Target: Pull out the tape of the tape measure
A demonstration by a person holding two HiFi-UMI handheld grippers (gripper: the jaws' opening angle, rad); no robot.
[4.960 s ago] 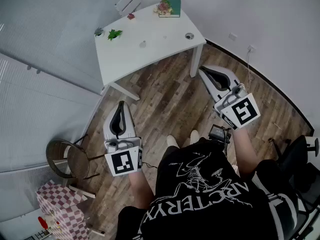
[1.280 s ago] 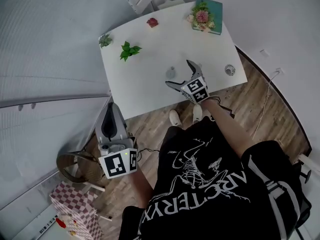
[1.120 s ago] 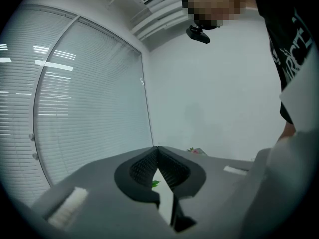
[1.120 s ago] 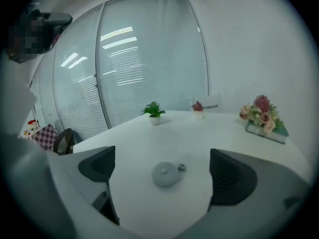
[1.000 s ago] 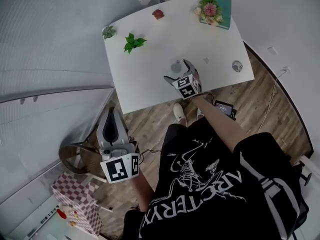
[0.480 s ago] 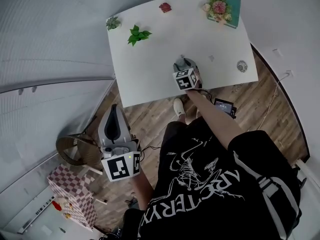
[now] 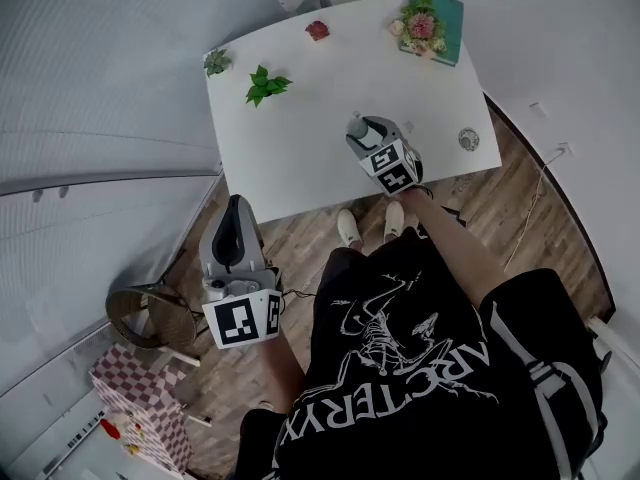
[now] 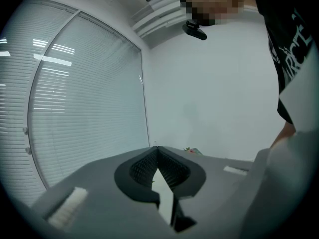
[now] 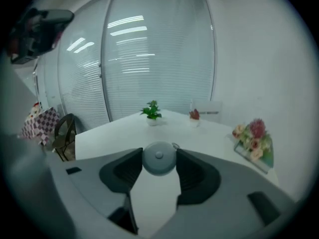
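My right gripper reaches out over a white counter. Its jaws have just been closing and now stand at a narrow gap, pressing on either side of a small round grey tape measure. The tape measure sits between the jaw tips near the middle of the counter's right half, and I cannot tell whether it touches the surface. No tape shows pulled out of it. My left gripper is held well apart from the counter, off its left front corner and above the wooden floor. Its jaws are closed together with nothing between them. Toward the far side of the counter stand a small green plant and a little red flower. A bunch of pink flowers lies at the far right corner. A dark round chair stands on the floor to the left, near a wall of window blinds.
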